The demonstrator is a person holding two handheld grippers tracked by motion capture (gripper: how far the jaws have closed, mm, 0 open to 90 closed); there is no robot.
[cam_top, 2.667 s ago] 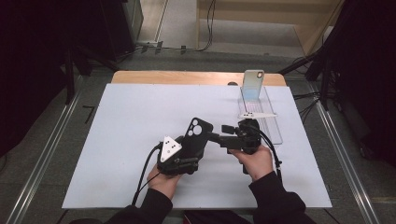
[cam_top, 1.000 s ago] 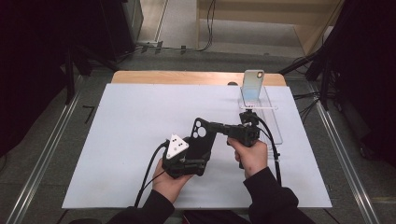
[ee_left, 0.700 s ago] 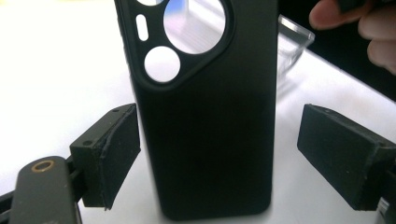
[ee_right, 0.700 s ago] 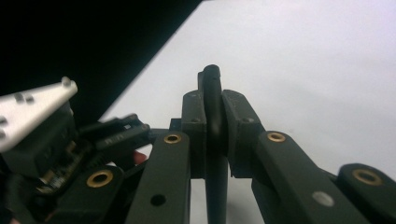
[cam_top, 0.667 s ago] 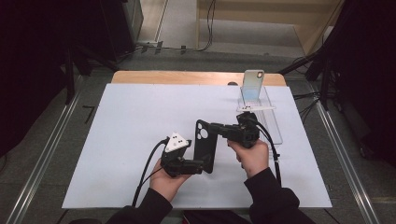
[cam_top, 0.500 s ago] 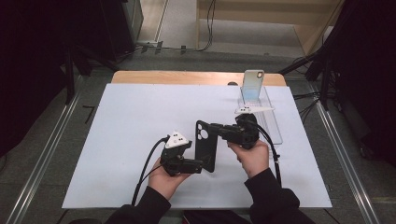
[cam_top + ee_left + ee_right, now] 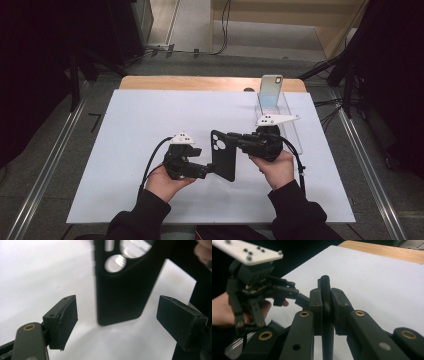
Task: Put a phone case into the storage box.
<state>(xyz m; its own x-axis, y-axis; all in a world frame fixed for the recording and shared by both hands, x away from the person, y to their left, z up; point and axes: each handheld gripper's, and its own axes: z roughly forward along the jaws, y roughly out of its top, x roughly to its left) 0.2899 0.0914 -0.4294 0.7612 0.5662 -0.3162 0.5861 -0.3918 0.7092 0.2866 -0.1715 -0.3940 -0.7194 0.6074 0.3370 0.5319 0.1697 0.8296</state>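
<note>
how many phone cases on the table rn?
2. A black phone case clamped upright in the right hand-held gripper mid-table; a light one propped on the clear stand at the far right edge.

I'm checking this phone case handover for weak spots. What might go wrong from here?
1. Only the right tool clamps the black phone case, at one edge; a bump could twist it loose.
2. The left tool is open, its pads off the case and just closing in; closing skewed could knock it.
3. Swinging back, the right tool may hit the phone on its clear stand.
</note>
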